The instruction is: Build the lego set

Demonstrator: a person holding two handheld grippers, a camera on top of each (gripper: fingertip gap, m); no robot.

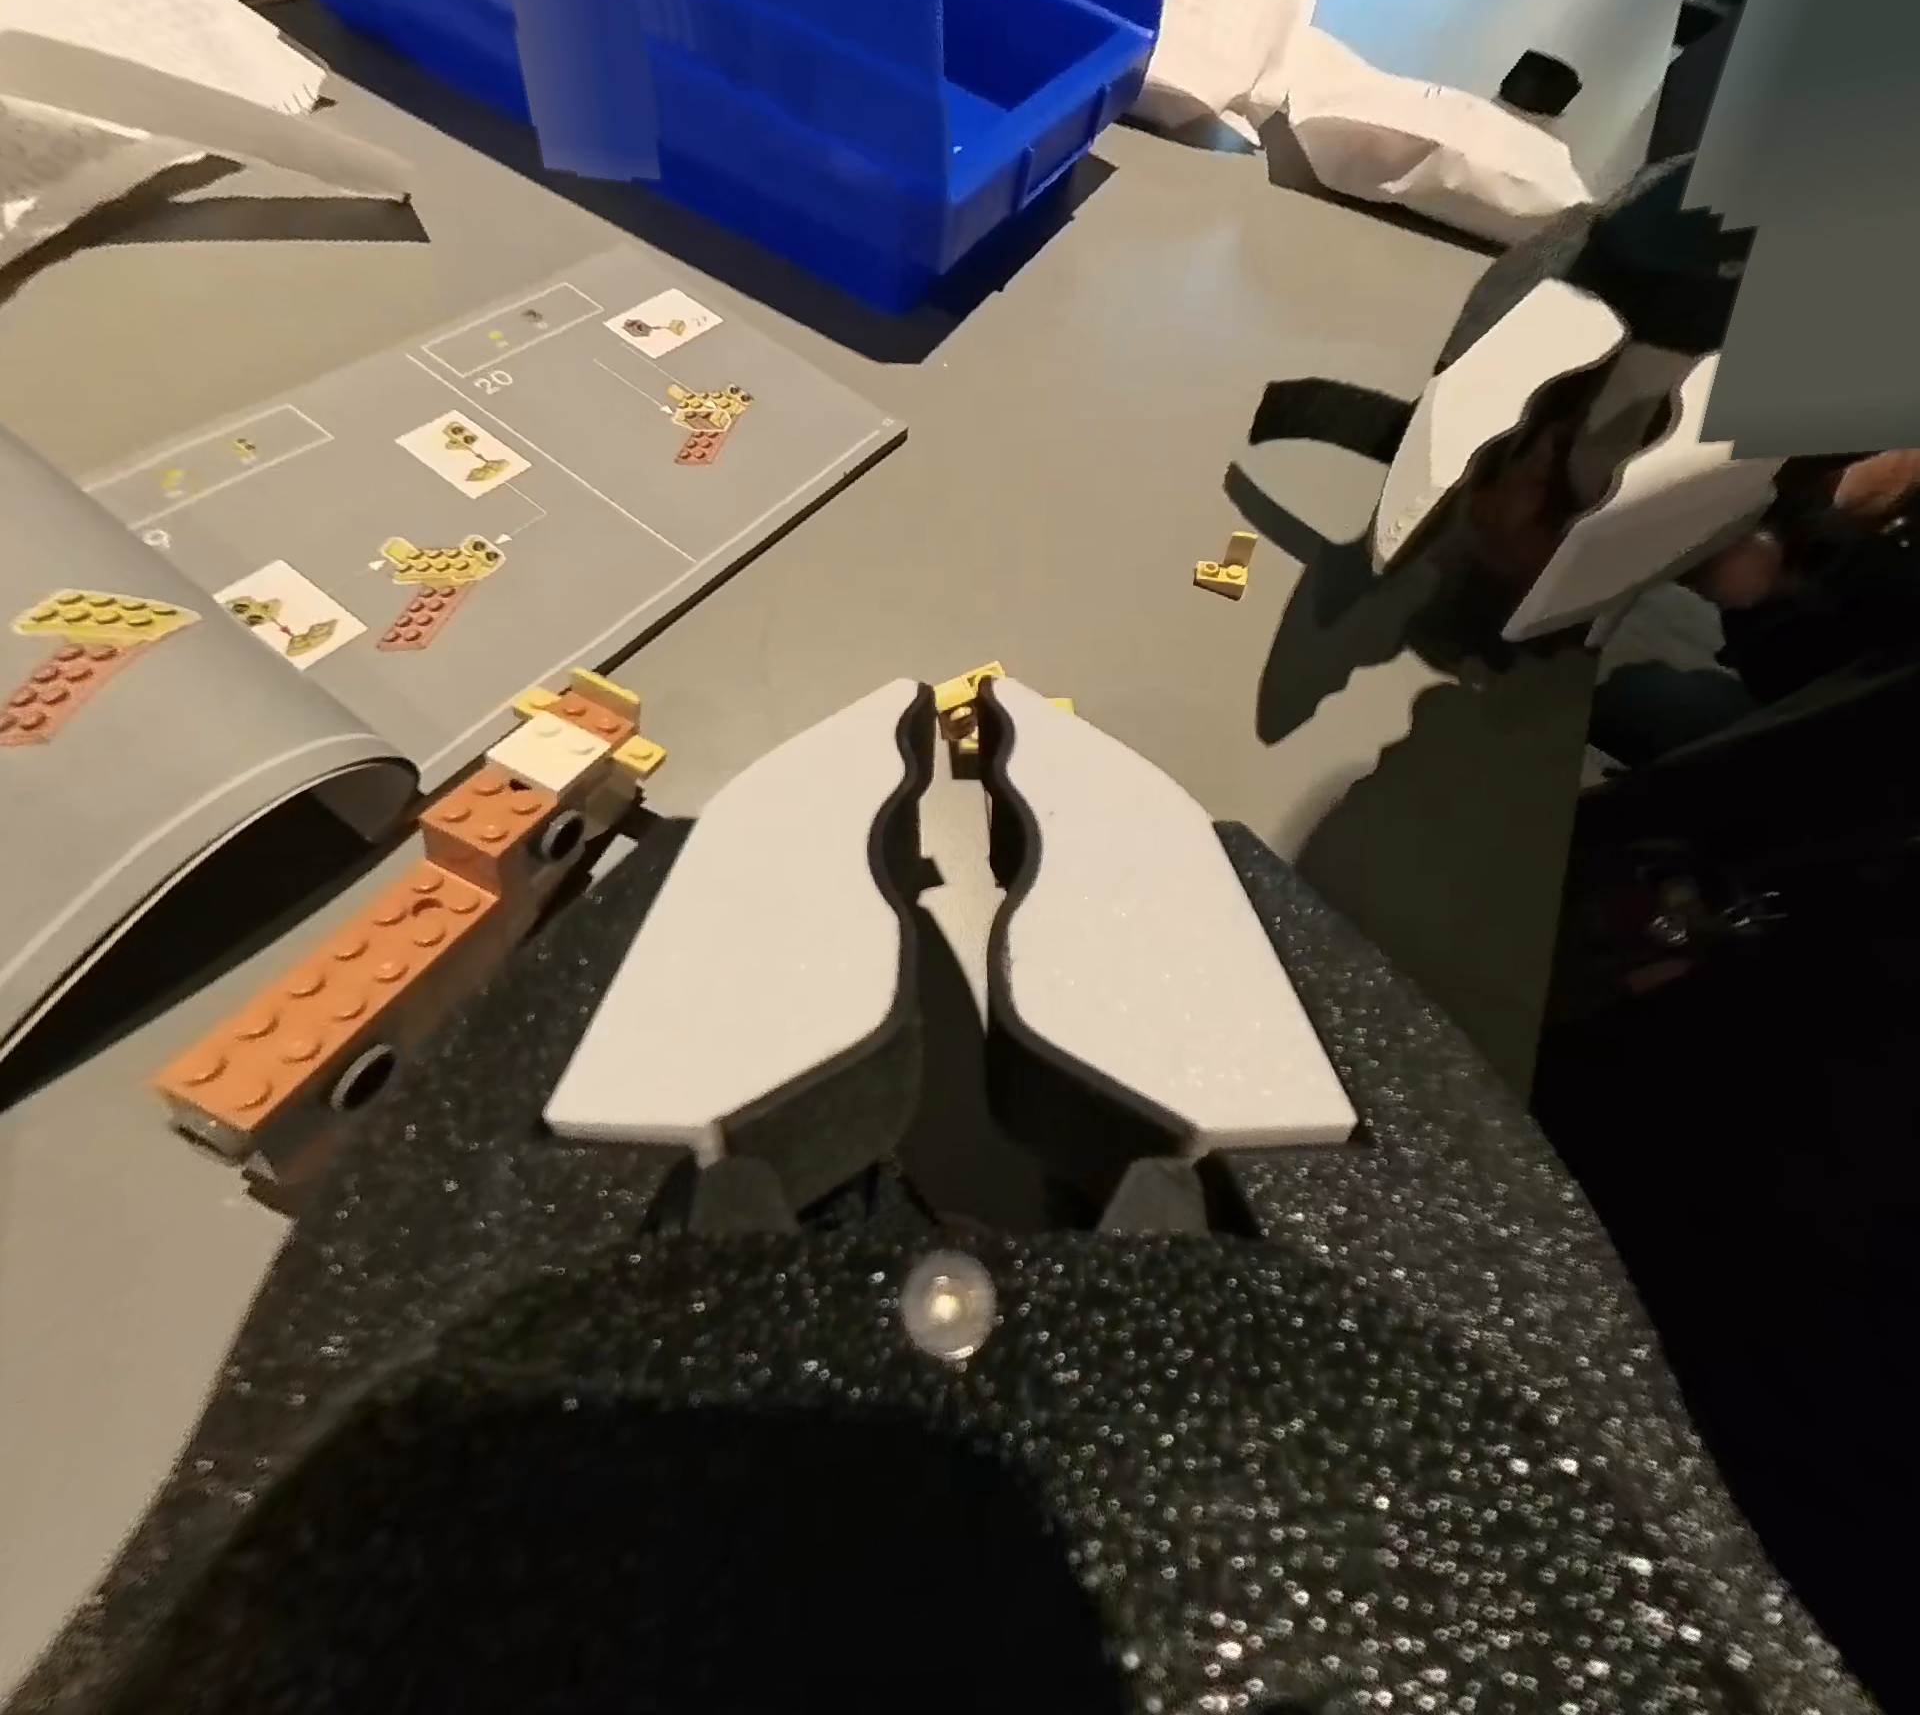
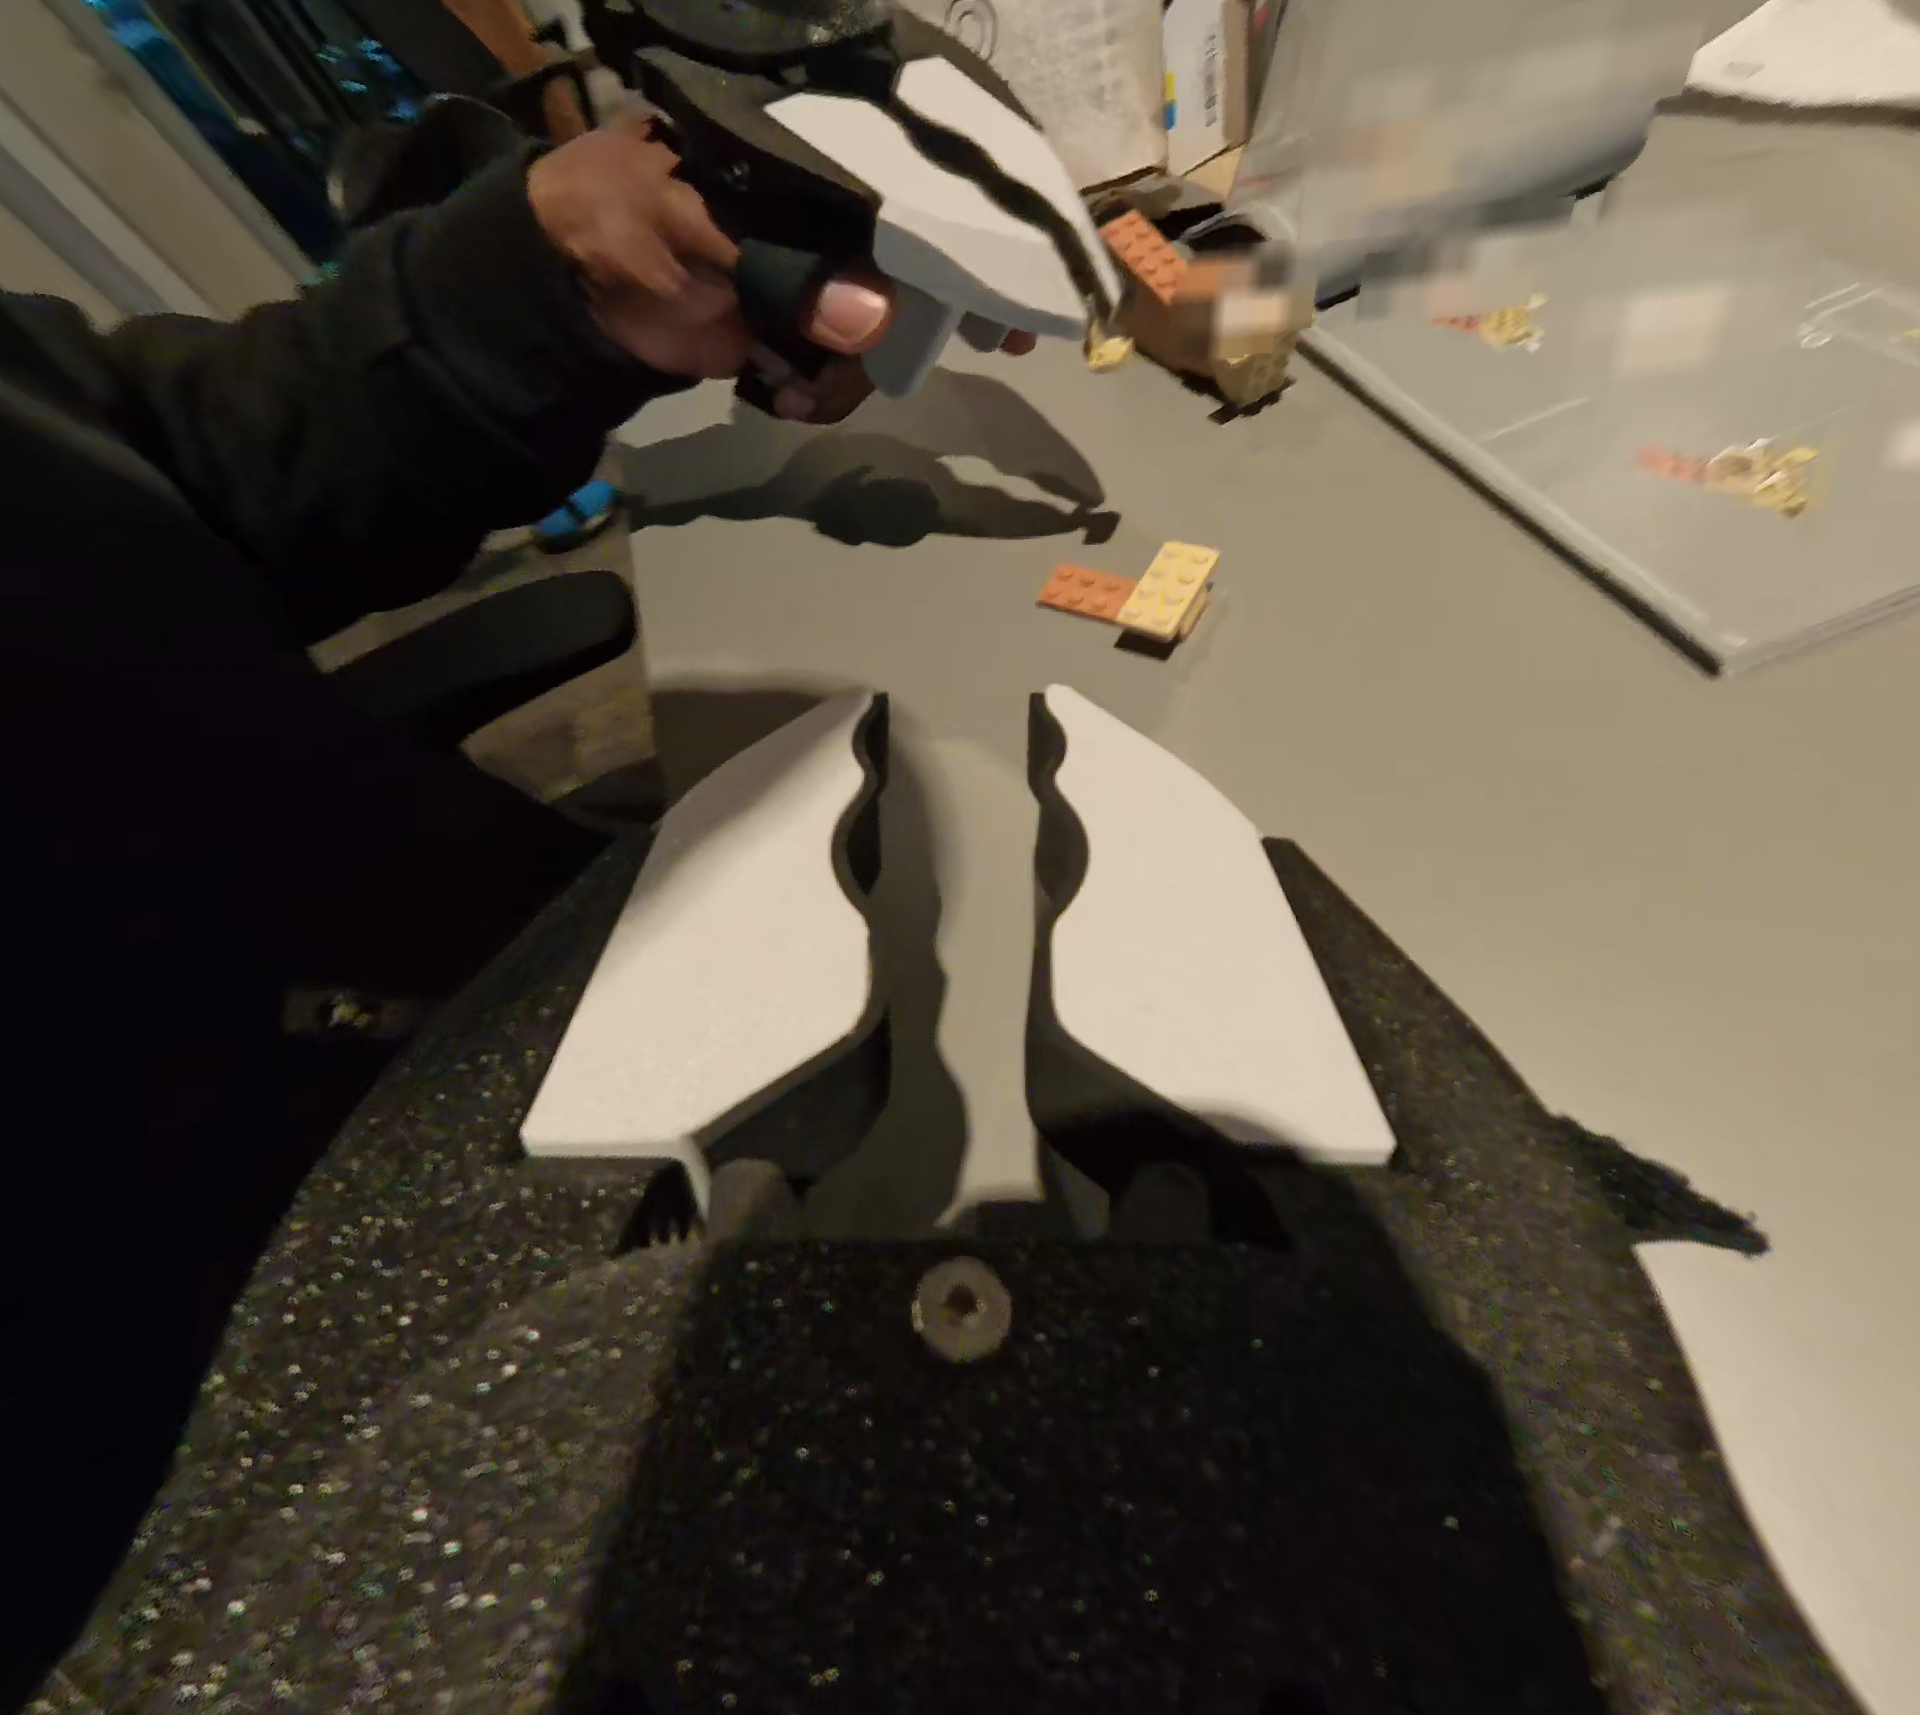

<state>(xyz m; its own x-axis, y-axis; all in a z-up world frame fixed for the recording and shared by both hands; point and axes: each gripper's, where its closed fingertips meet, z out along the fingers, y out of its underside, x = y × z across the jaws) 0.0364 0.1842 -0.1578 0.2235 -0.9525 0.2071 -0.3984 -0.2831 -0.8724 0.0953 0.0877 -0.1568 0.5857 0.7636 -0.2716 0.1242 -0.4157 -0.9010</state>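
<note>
My left gripper (image 1: 956, 701) is shut on a small tan Lego piece (image 1: 964, 711), held just above the grey table beside the brown Lego build (image 1: 416, 927) with white and tan parts at its far end. In the right wrist view the left gripper (image 2: 1091, 283) is held by a hand, with the tan piece (image 2: 1107, 351) at its tips next to the brown build (image 2: 1153, 268). My right gripper (image 2: 956, 715) is open and empty above the table. A small assembly of a brown plate and a tan plate (image 2: 1138, 590) lies ahead of it. The right gripper (image 1: 1475, 460) also shows in the left wrist view.
An open instruction booklet (image 1: 468, 522) lies left of the build; it also shows in the right wrist view (image 2: 1662, 439). Blue plastic bins (image 1: 779, 55) stand behind it. A small tan bracket (image 1: 1228, 566) lies on the table (image 1: 1039, 418). White paper bags (image 1: 1403, 138) and boxes (image 2: 1205, 3) sit at the back. The left gripper's tips are roughly 12 centimeters from the right gripper's. To reach the small tan bracket (image 1: 1228, 566) in a straight line is about 7 centimeters for my right fingers, about 15 centimeters for my left.
</note>
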